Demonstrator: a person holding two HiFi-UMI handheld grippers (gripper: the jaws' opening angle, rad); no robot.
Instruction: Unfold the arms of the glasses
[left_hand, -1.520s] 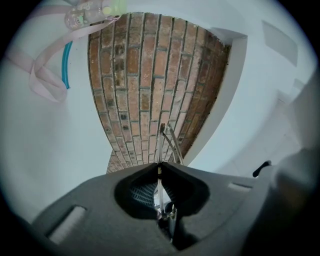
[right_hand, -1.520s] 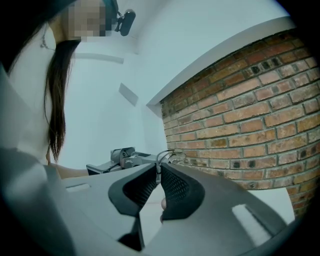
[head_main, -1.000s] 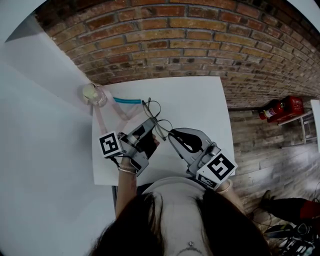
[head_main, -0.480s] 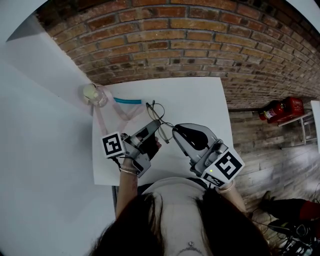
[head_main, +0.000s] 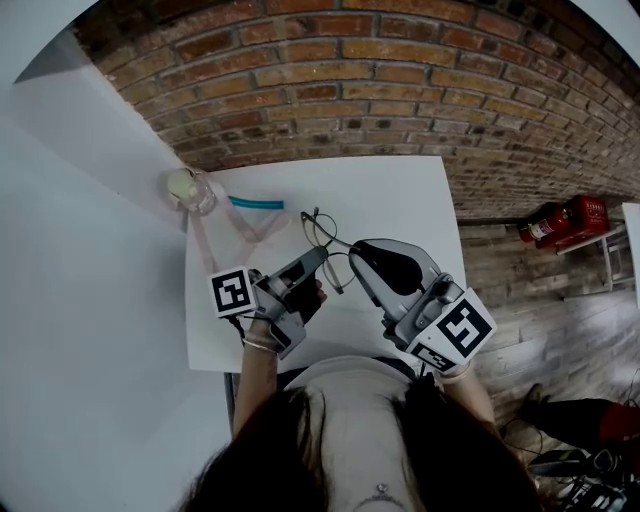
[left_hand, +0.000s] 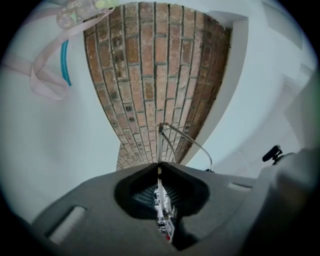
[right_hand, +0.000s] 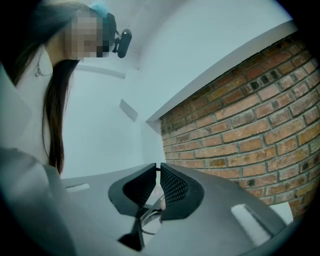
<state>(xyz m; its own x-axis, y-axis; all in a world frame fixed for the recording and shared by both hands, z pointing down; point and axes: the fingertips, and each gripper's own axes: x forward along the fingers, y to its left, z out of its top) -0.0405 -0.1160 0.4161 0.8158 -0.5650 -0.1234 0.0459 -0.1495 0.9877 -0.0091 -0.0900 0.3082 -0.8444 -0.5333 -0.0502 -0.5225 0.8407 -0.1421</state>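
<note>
Over the near half of the white table (head_main: 400, 200), we hold the glasses (head_main: 322, 230) in the air with 2 tools. The left gripper (head_main: 319, 255) has its jaws shut on one thin wire arm, which runs out past the tips. The right gripper (head_main: 353, 248) has its jaws narrow, almost together, pinching another thin part of the frame.

In the last second the right gripper has risen above the table and both tools have drawn slightly back toward its near edge, carrying the glasses with them. The wire now looks more spread between the 2 sets of tips. We judge that the first arm is starting to swing out, though the hinge is too small to read, so the unfolding looks begun rather than finished.

At the table's far left corner stands a clear bottle (head_main: 190, 190), with a pink strap (head_main: 215, 240) and a teal strip (head_main: 255, 202) beside it. Beyond the table's far edge rises a brick wall (head_main: 350, 80).
</note>
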